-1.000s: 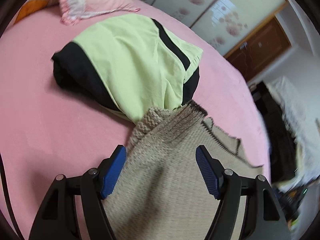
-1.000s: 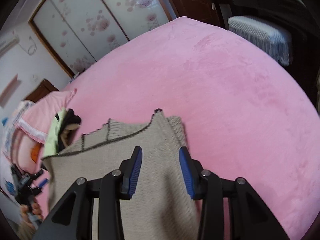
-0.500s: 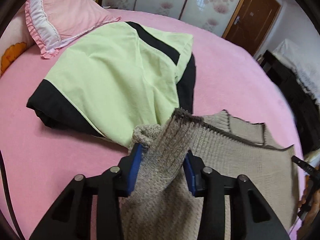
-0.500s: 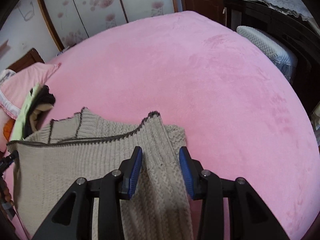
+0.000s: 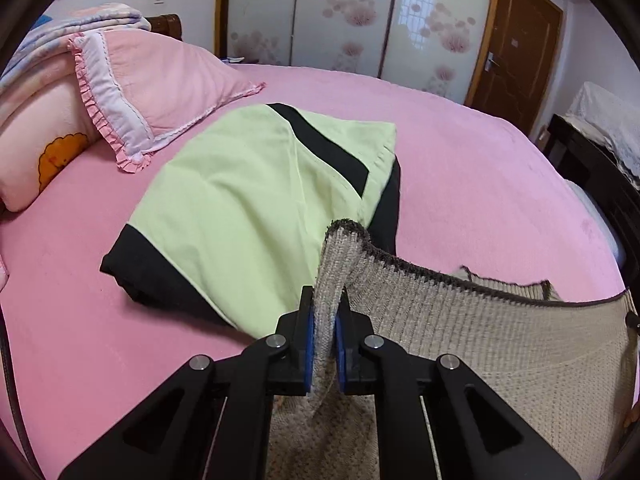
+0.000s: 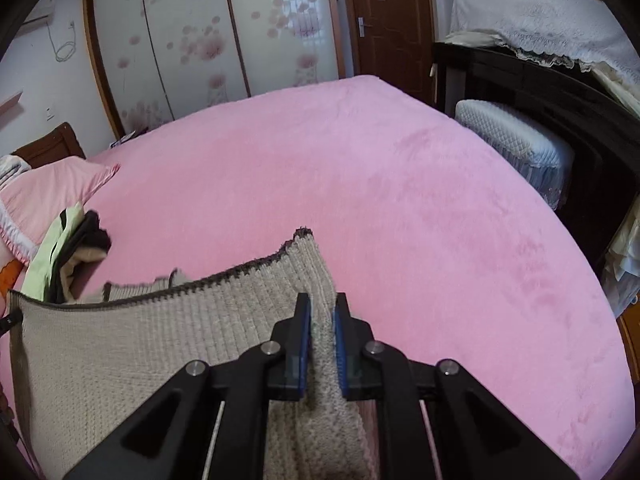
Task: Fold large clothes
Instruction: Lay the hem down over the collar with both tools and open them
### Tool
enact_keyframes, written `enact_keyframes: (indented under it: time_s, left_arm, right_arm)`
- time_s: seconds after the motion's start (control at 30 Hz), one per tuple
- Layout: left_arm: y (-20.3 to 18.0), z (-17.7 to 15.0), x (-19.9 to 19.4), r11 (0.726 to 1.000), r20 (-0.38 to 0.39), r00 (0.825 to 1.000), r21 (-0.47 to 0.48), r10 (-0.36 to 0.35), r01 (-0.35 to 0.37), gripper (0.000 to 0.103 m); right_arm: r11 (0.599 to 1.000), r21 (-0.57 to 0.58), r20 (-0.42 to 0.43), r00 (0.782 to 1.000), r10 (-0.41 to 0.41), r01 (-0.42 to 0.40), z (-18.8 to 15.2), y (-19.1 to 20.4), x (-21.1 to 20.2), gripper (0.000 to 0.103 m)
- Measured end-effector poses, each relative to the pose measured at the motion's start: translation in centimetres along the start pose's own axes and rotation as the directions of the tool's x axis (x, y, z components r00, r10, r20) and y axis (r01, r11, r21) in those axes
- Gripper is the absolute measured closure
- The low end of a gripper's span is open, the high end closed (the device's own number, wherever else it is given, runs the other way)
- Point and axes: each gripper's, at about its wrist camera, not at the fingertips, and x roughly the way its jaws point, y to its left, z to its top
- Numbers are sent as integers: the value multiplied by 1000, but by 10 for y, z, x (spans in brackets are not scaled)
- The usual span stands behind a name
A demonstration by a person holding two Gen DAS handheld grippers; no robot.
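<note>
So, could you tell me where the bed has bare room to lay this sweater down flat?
The widest bare patch of bed runs from the sweater toward the wardrobe and the stool. It is crowded on the other side, where the green garment lies beside the pillow.

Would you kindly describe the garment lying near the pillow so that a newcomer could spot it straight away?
Start at the pink bed and find the frilled pink pillow at its head. Just beside the pillow lies a folded garment, flat on the cover. It is pale lime green with black bands, smooth woven cloth, unlike the ribbed beige knit sweater next to it.
</note>
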Motion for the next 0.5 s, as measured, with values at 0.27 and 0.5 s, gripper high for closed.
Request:
enact_keyframes:
  time_s: [0.27, 0.5]
  left_arm:
    - [-9, -1, 39, 996, -11, 996, 25, 90, -89, 96]
    - [-14, 1, 52, 977, 1, 982, 96, 190, -189, 65]
  right_arm:
    - [992, -16, -95, 988, -123, 122, -4, 9, 62, 93]
    - [988, -37, -136, 979, -154, 150, -11, 7, 78, 86]
